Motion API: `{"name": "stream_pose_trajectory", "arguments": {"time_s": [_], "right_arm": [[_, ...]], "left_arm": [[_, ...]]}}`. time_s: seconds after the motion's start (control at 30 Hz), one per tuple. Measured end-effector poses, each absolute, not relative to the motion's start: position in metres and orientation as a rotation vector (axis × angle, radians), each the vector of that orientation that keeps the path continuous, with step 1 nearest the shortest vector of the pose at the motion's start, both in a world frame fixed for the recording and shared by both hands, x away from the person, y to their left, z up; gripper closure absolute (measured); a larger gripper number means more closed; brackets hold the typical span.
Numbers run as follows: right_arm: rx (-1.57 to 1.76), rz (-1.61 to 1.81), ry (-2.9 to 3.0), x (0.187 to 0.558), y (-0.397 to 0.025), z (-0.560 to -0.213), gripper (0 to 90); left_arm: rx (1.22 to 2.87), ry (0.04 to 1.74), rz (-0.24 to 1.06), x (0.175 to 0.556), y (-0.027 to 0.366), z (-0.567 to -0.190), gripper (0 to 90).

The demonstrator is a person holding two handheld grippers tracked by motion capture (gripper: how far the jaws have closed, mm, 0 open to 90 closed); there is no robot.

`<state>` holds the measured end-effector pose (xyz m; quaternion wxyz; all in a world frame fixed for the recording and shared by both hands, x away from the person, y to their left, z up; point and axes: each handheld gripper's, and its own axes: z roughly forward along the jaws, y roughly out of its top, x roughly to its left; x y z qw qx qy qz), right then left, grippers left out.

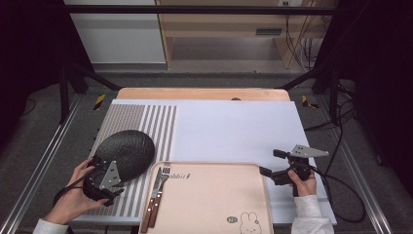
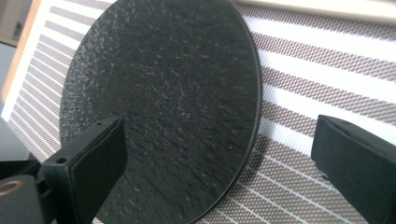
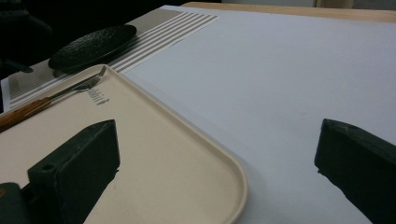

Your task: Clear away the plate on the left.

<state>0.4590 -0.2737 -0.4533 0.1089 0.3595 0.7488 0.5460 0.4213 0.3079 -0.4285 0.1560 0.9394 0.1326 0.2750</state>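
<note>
The left tool [image 1: 104,187] and right tool [image 1: 268,163] both hover low with jaws spread wide.

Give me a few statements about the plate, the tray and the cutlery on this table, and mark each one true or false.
1. The black plate lies on the striped mat. True.
2. The fork and knife lie at the tray's right edge. False: they lie at its left edge.
3. The left gripper is open, its fingers either side of the plate's rim. True.
4. The right gripper holds the fork. False: it is open and holds nothing.
5. The plate is white. False: it is black and textured.
</note>
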Motion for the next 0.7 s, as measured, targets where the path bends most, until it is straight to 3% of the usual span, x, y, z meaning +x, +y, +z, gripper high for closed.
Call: {"name": "stream_pose_trajectory", "arguments": {"time_s": [0.4,0.7], "right_arm": [[1.058,1.612,2.201,0.459,-0.274,-0.454,0.4],[1.063,1.613,2.200,0.459,-0.275,-0.454,0.3]], "left_arm": [[2.742,0.310,0.928,0.421,0.301,-0.440,9.5],[2.745,0.296,0.983,0.420,0.301,-0.449,21.4]]}}
